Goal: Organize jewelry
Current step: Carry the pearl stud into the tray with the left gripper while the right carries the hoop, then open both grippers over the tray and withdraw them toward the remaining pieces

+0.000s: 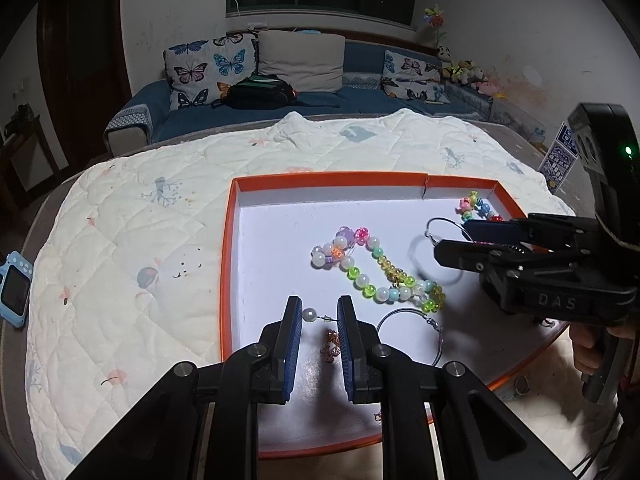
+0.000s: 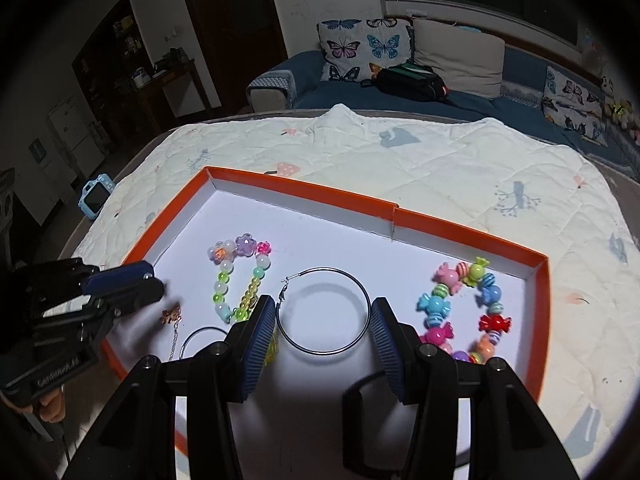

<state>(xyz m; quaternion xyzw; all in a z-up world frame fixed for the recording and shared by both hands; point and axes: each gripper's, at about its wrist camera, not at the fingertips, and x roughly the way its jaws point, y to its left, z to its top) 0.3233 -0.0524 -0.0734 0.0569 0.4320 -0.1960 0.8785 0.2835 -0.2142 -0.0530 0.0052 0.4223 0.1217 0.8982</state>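
Blue ribbed pads [image 1: 294, 322] of the left tool [image 1: 320, 312] stand a narrow gap apart at the bottom centre of its own view. A pearl stud earring [image 1: 309, 314] lies crosswise at their tips, the pearl against the left pad. I cannot tell whether it is pinched or only framed. Just beyond it on the white floor lies a rose-gold charm [image 1: 330, 346].

In the other view the right tool [image 2: 323, 304] is spread about halfway. Its pads seem to press on opposite sides of a hoop earring [image 2: 362, 292]. A soft ring of shadow sits offset beneath the hoop, so I judge it is held clear of the orange-rimmed tray [image 2: 540, 300].

Outward lie a pastel bead bracelet [image 2: 224, 280] at centre left, a candy-bead bracelet [image 2: 490, 322] at right, and a second hoop [image 2: 200, 334] near the lower left. All of them rest inside the tray, which sits on a quilt [image 2: 440, 168].

The step looks like pairing the hoops. The wire is thin and springy, so the squeeze should stay light and even, or the hoop may flip out. Carry it low over the pastel bracelet without snagging the beads, and lower it until ring and shadow meet beside its mate. Then part the pads slowly. The left tool should stay out of that path.
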